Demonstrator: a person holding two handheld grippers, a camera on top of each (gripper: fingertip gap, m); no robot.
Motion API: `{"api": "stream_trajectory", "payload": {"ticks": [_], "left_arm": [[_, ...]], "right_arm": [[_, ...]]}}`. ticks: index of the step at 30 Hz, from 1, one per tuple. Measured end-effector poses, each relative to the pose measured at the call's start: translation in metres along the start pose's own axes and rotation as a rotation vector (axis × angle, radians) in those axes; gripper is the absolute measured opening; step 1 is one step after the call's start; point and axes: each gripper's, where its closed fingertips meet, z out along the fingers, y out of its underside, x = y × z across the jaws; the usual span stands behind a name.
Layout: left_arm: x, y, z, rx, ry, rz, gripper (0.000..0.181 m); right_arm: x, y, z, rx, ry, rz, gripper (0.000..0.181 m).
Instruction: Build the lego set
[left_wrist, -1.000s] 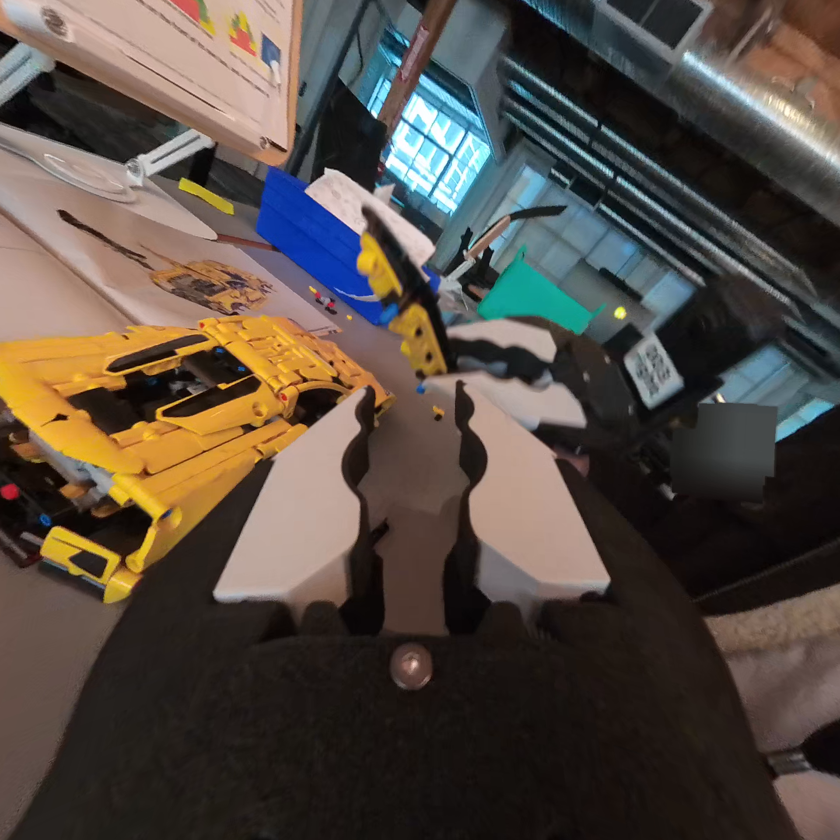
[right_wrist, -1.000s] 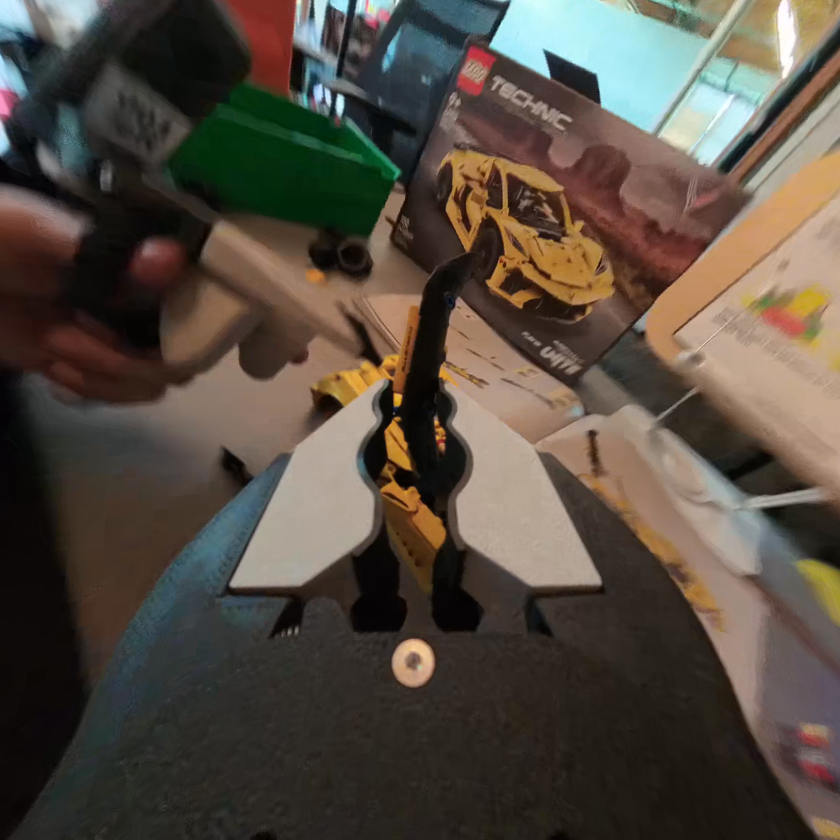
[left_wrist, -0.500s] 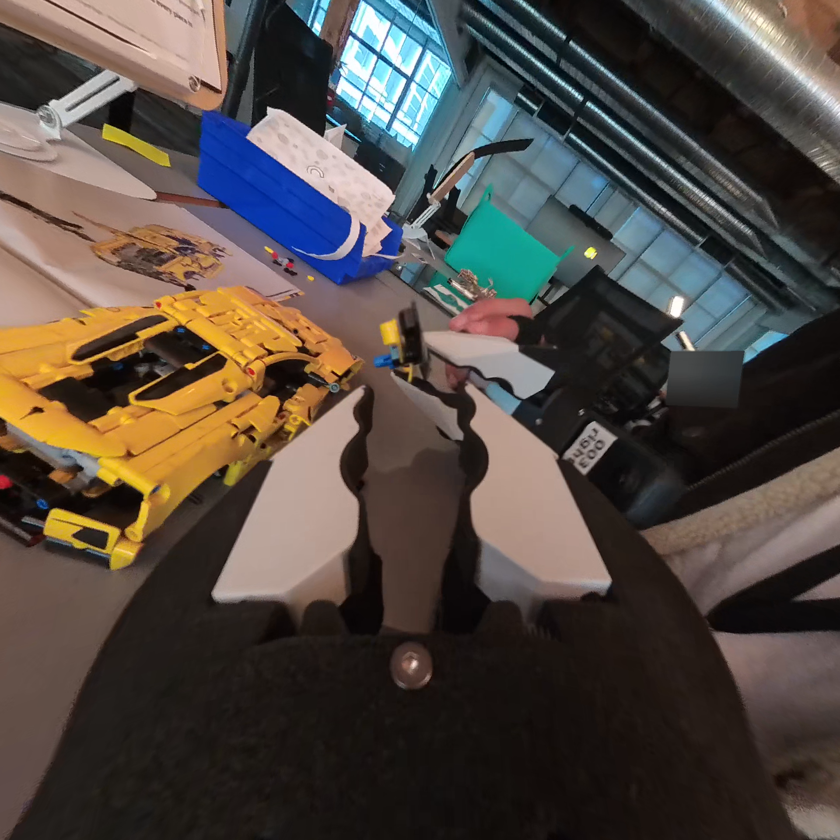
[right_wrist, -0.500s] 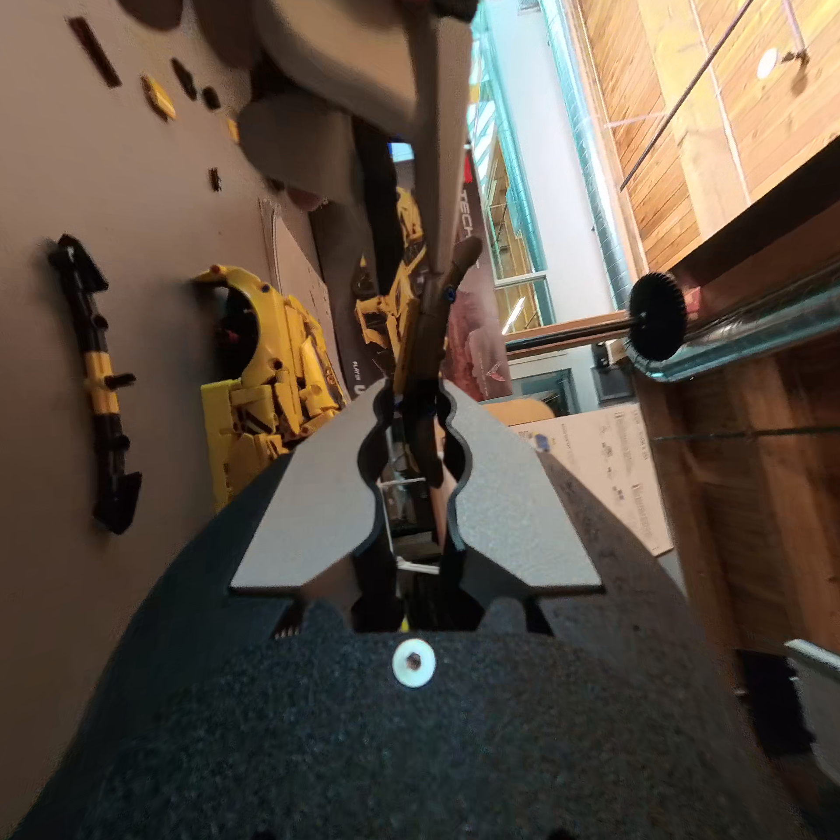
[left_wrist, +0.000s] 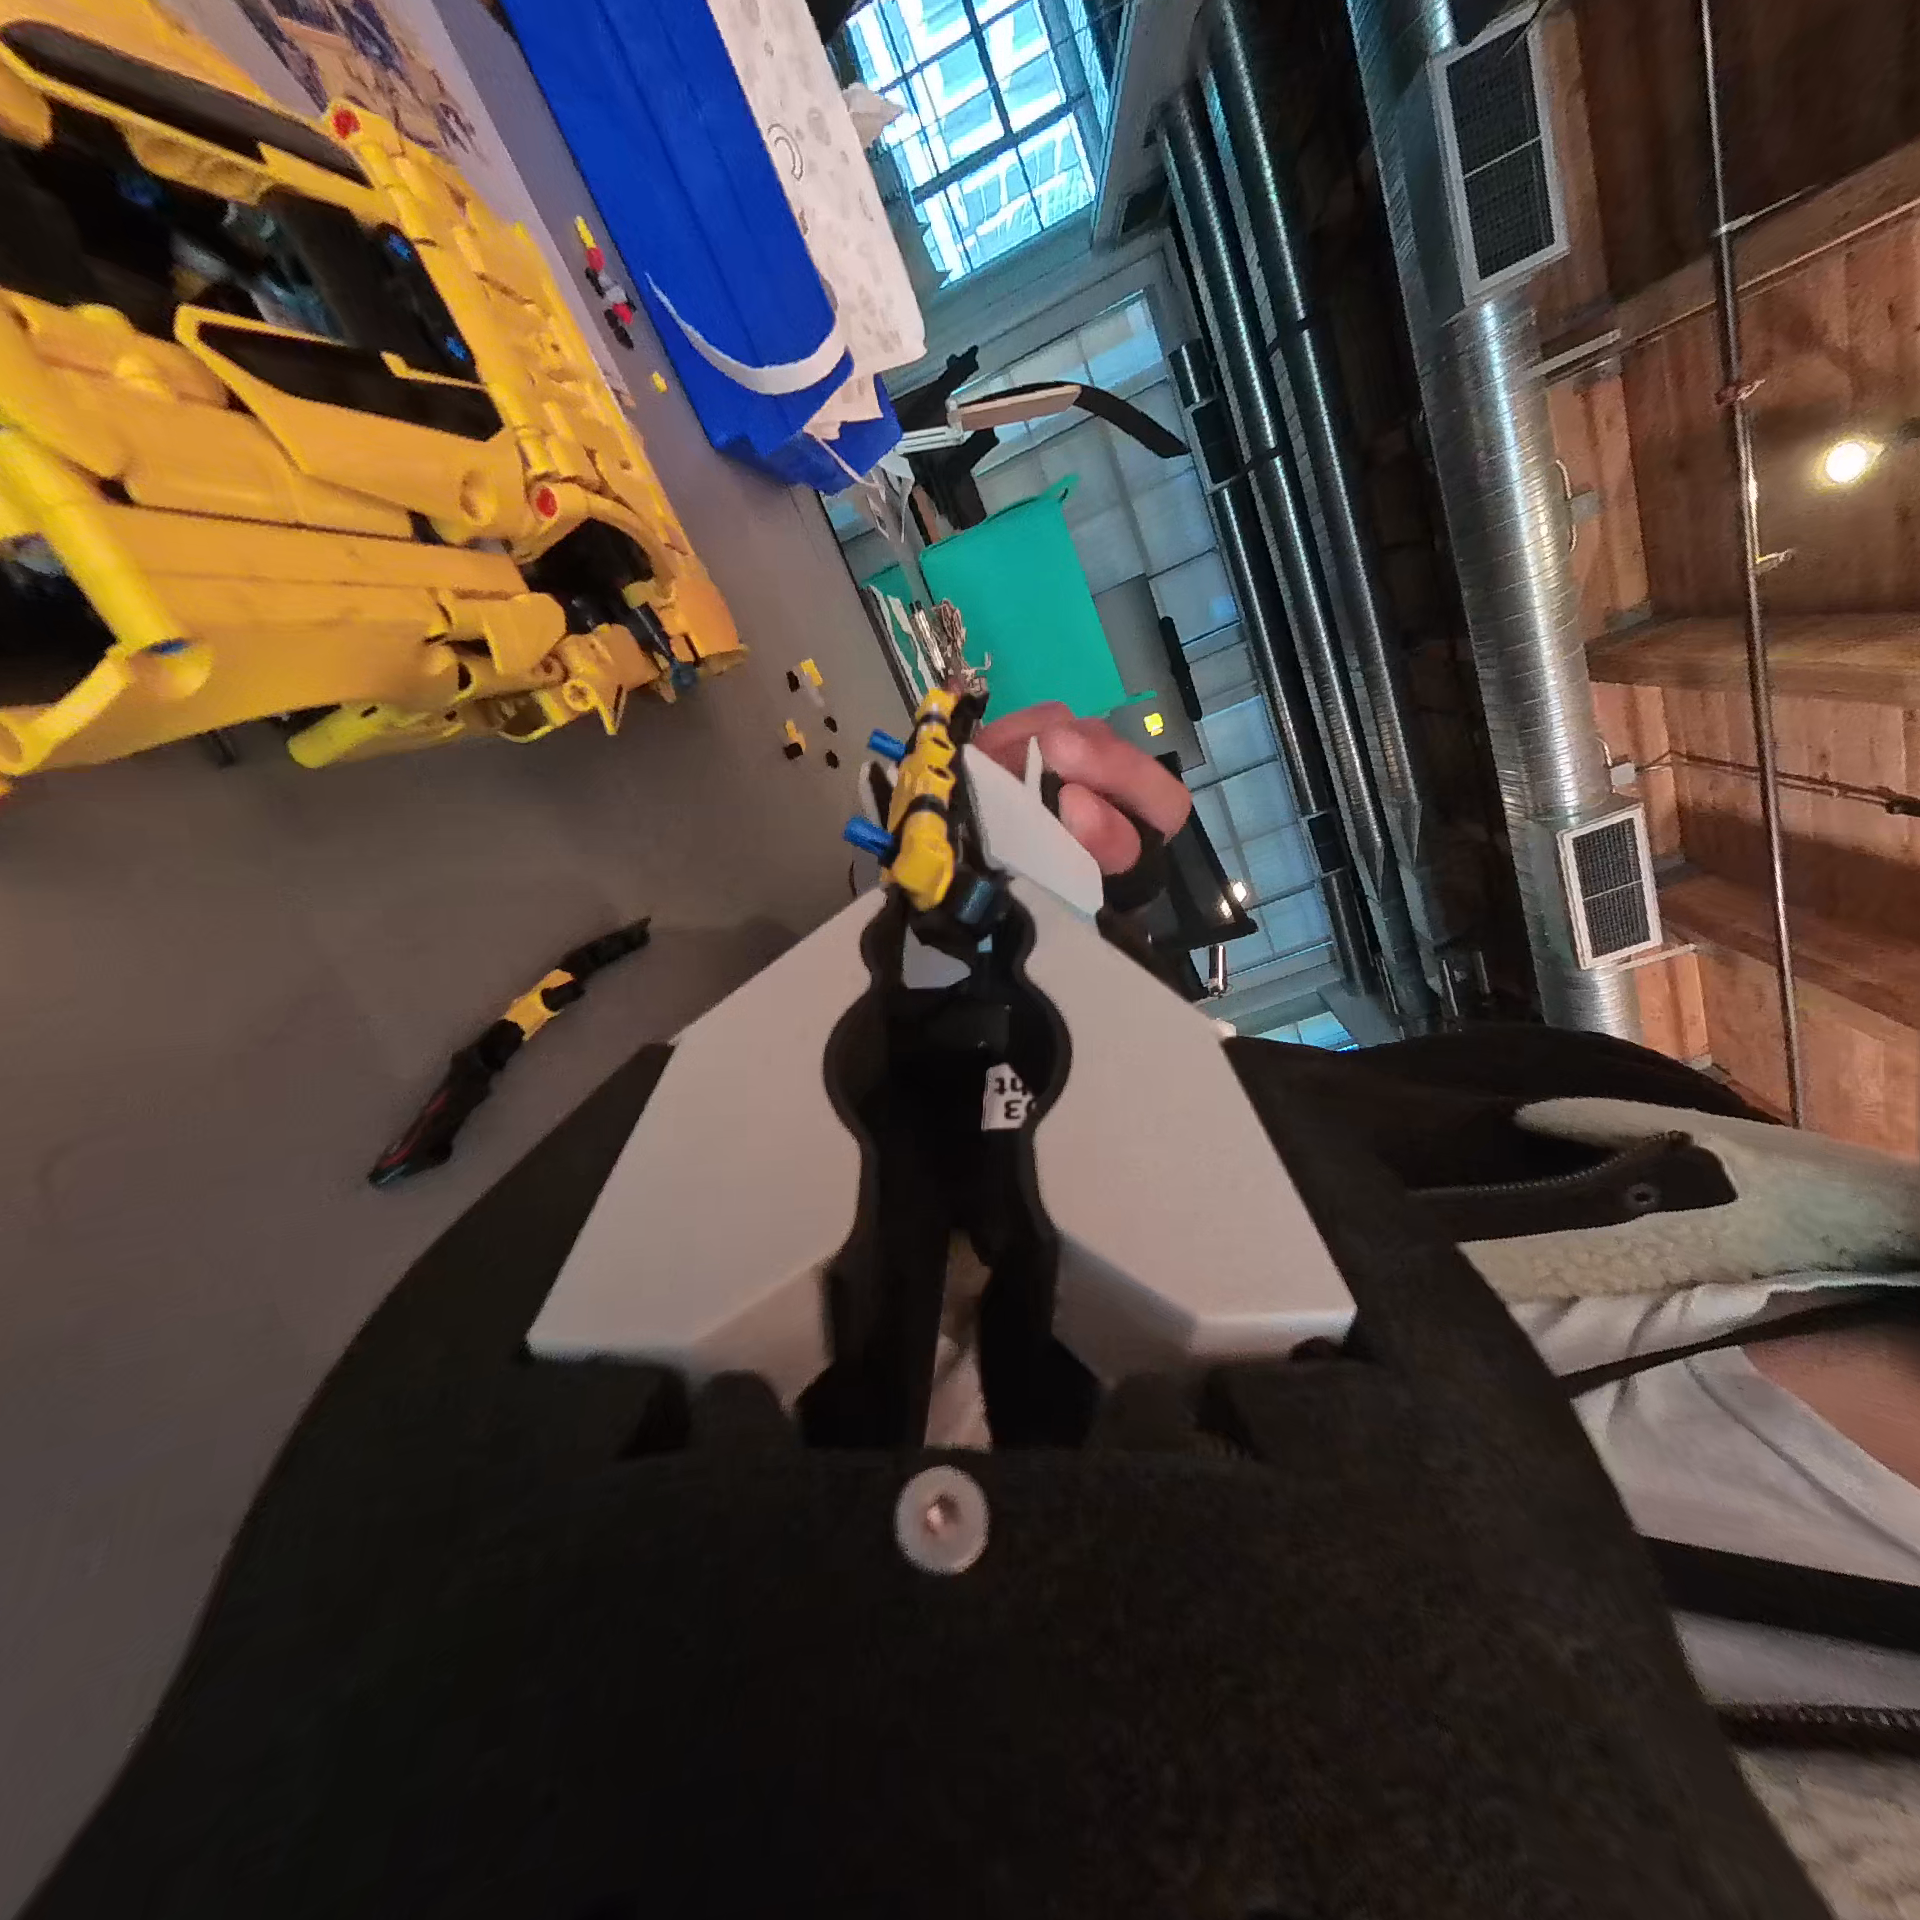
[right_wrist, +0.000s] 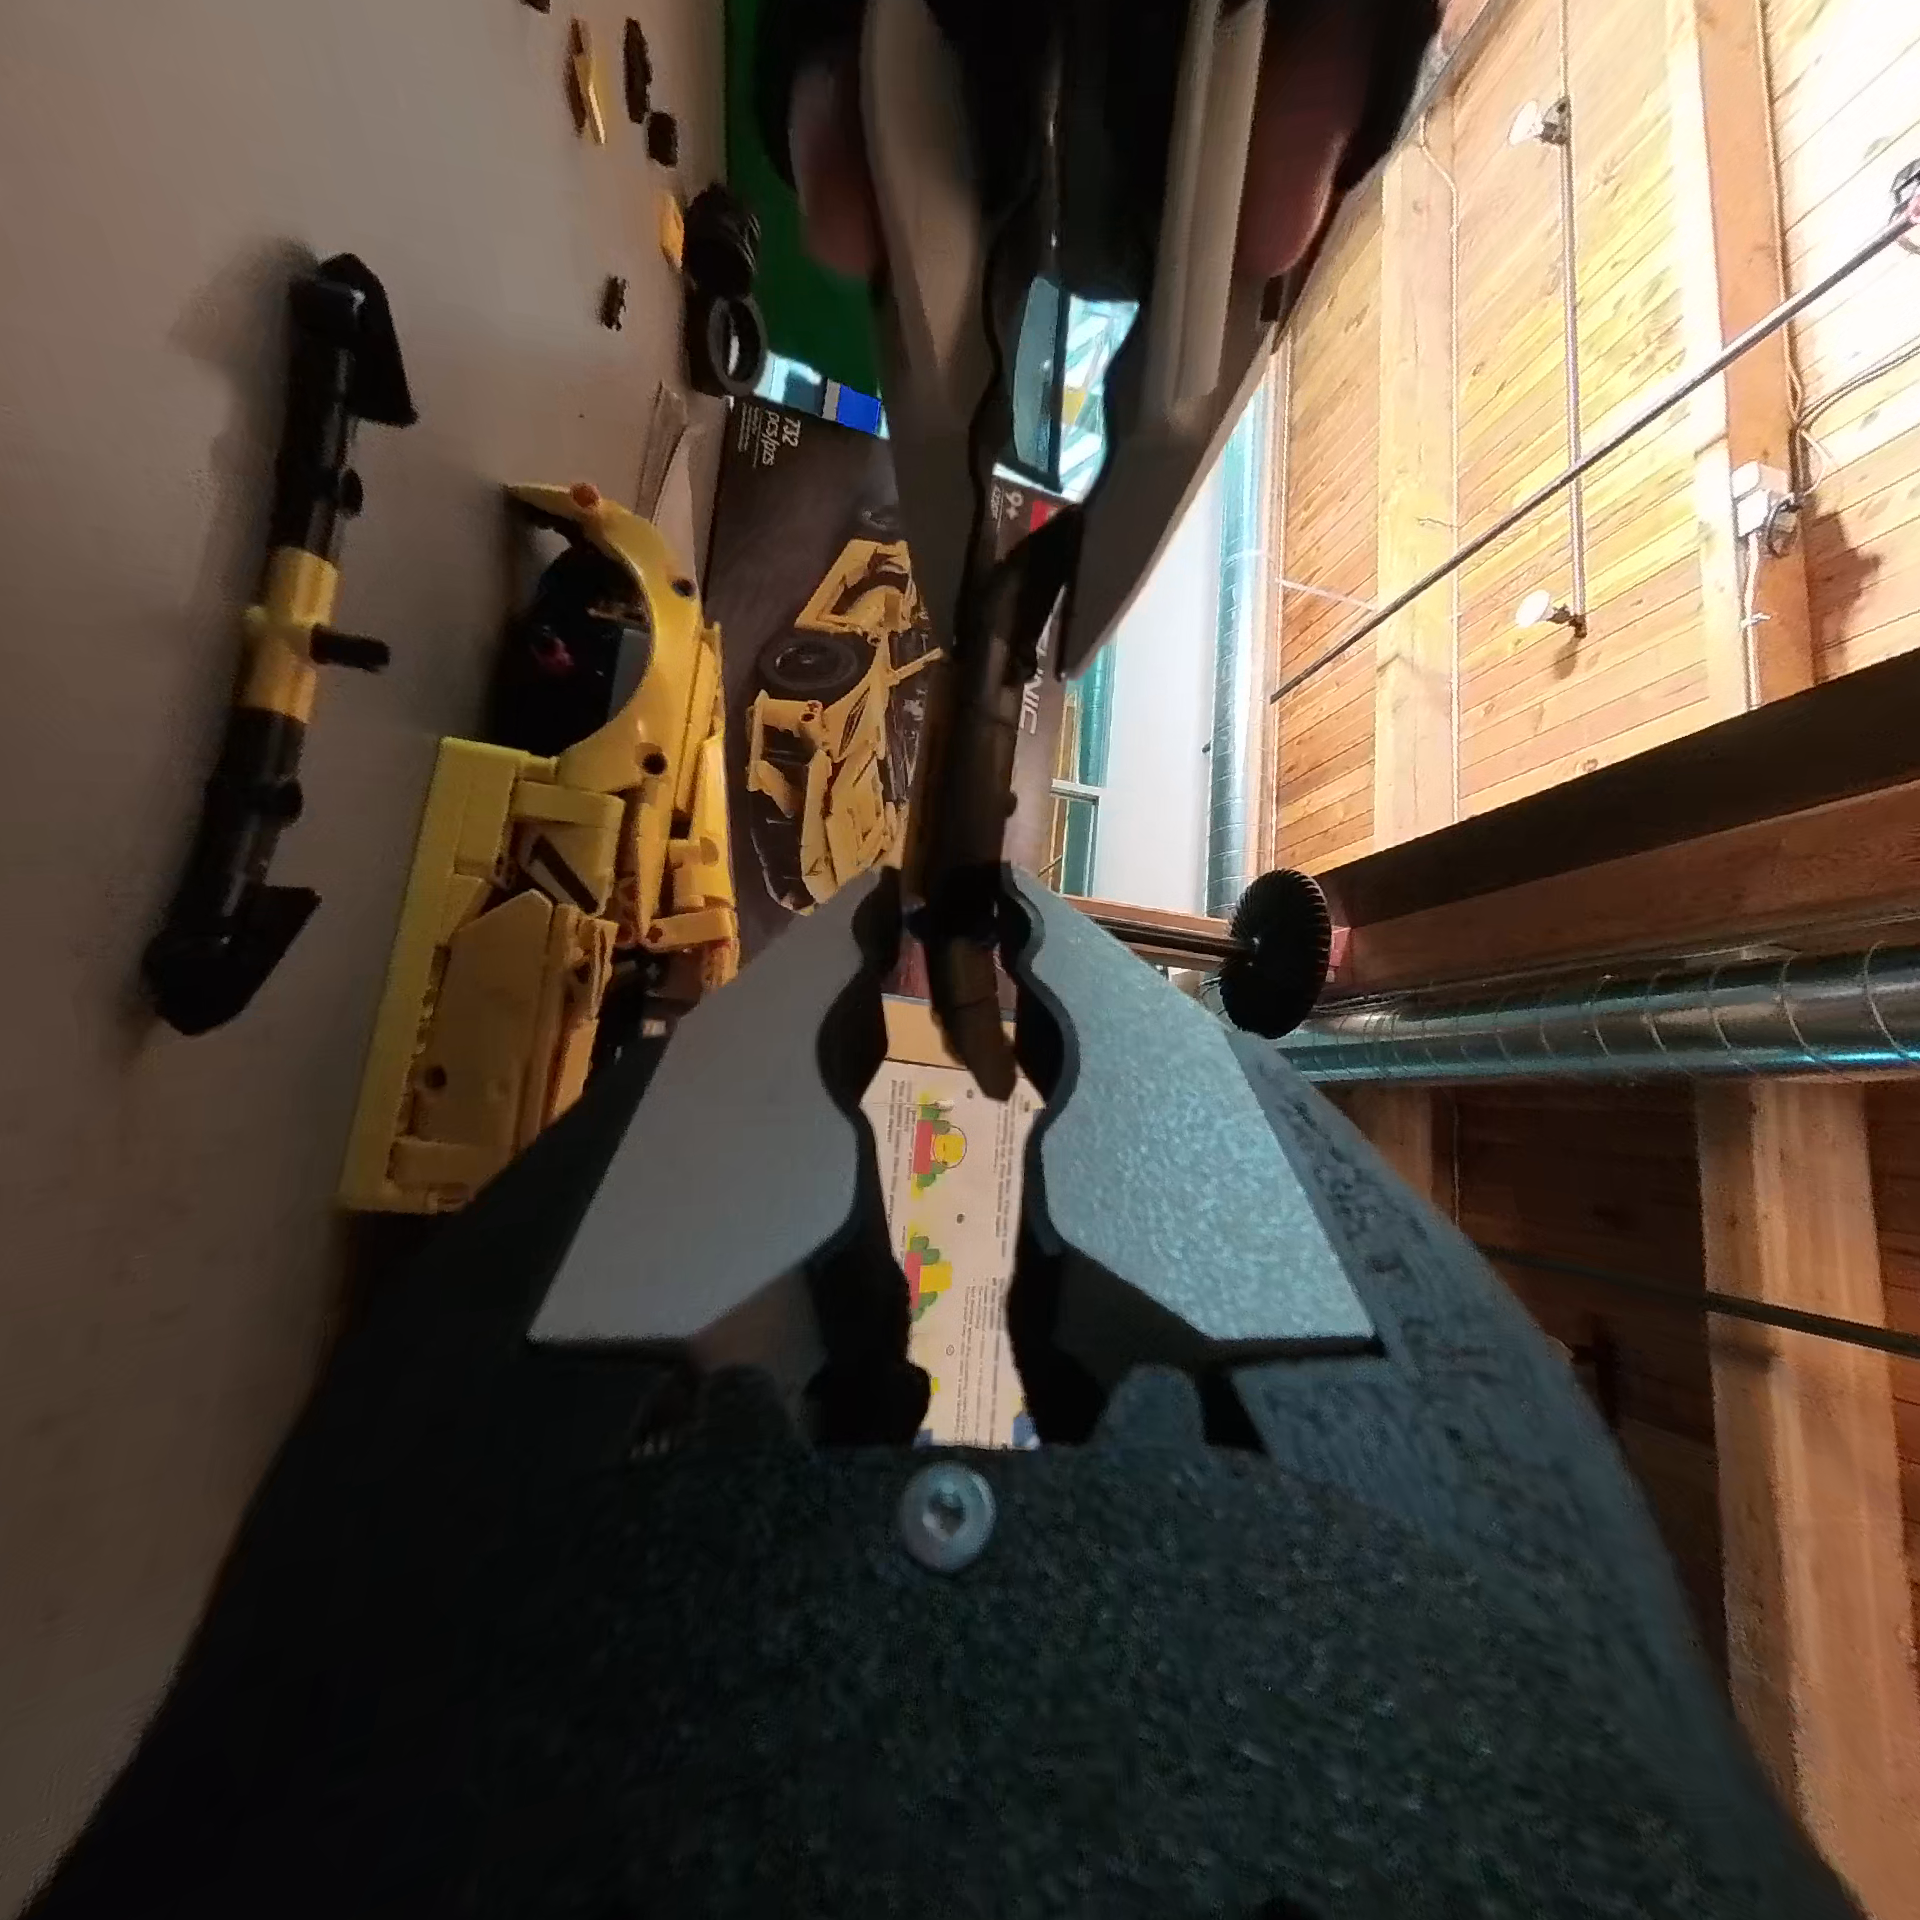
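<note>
lego strip (right_wrist: 977, 727) lengthwise between both jaws (airborne)

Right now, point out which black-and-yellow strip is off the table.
The raised strip, clamped in the right claw, with blue pins sticking out of it. The other strip lies flat on the table, with no claw on it.

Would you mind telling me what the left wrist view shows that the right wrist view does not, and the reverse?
Only the left wrist view shows the blue bin and the teal board. Only the right wrist view shows the set's box, the green bin, loose black tyres and an instruction sheet. Both show the yellow car, the loose black-and-yellow strip on the table, and the yellow-and-black sub-assembly between the right gripper and the left gripper.
</note>
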Motion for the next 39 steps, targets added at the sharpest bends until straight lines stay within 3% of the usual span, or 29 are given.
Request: {"api": "stream_trajectory", "payload": {"ticks": [3, 8, 12, 15, 17, 19, 21, 25, 28, 30, 35, 39], "left_arm": [[-0.006, -0.001, -0.001, 0.009, -0.041, 0.058, 0.012], [-0.019, 0.001, -0.001, -0.014, -0.144, 0.314, 0.011], [-0.023, -0.001, -0.009, -0.030, -0.214, 0.531, 0.011], [-0.023, 0.001, -0.013, -0.072, -0.268, 0.749, 0.011], [-0.024, 0.003, -0.016, -0.107, -0.324, 0.916, 0.011], [-0.027, 0.006, -0.019, -0.147, -0.375, 1.060, 0.011], [-0.029, 0.010, -0.020, -0.183, -0.400, 1.151, 0.011], [-0.026, 0.022, -0.016, -0.225, -0.354, 1.192, 0.011], [-0.027, 0.028, -0.014, -0.246, -0.354, 1.228, 0.011], [-0.029, 0.026, -0.015, -0.240, -0.377, 1.224, 0.012], [-0.037, 0.030, -0.020, -0.266, -0.379, 1.138, 0.019], [-0.036, 0.024, -0.025, -0.200, -0.339, 0.948, 0.027]], "right_arm": [[-0.003, 0.000, 0.001, -0.001, -0.022, 0.063, 0.019], [-0.016, -0.003, 0.001, 0.012, -0.097, 0.197, 0.020], [-0.038, -0.014, -0.006, 0.055, -0.291, 0.439, 0.051], [-0.034, -0.031, -0.015, 0.145, -0.407, 0.707, 0.072], [-0.014, -0.037, -0.019, 0.217, -0.460, 0.943, 0.070], [0.005, -0.034, -0.020, 0.266, -0.513, 1.152, 0.054], [0.004, -0.027, -0.017, 0.236, -0.608, 1.258, 0.052], [-0.025, -0.028, -0.009, 0.153, -0.725, 1.146, 0.052], [-0.030, -0.038, -0.004, 0.168, -0.719, 1.089, 0.032], [-0.031, -0.040, -0.002, 0.171, -0.682, 1.019, 0.019], [-0.042, -0.037, 0.003, 0.136, -0.621, 0.830, 0.017], [-0.050, -0.024, 0.012, 0.037, -0.462, 0.586, 0.017]]}}
